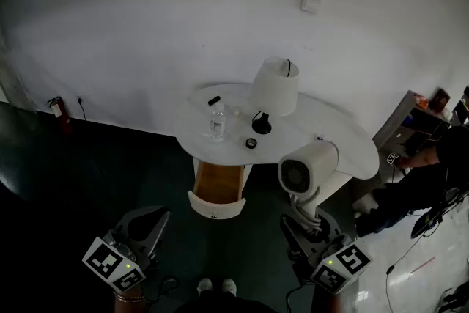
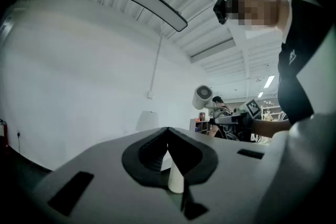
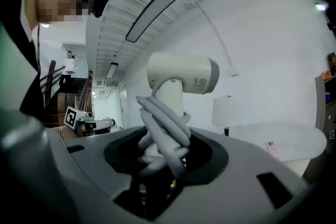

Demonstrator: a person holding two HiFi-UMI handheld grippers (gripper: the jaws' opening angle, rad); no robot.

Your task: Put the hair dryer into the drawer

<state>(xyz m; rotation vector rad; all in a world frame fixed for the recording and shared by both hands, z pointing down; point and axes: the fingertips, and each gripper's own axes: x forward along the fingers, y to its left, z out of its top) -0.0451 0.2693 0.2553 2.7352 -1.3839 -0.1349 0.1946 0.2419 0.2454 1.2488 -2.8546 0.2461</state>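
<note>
The white hair dryer stands upright in my right gripper, nozzle end facing the camera, in front of the table's right side. In the right gripper view the jaws are shut on the hair dryer at its handle, which has the grey cord wound round it. The drawer under the white round table is pulled out, and its wooden inside shows nothing in it. My left gripper hangs low at the left, below and left of the drawer, jaws shut on nothing. The left gripper view shows the hair dryer far off.
On the table stand a white lamp, a clear bottle and two small black items. A seated person and a shelf are at the right. A fire extinguisher sits by the left wall. The floor is dark.
</note>
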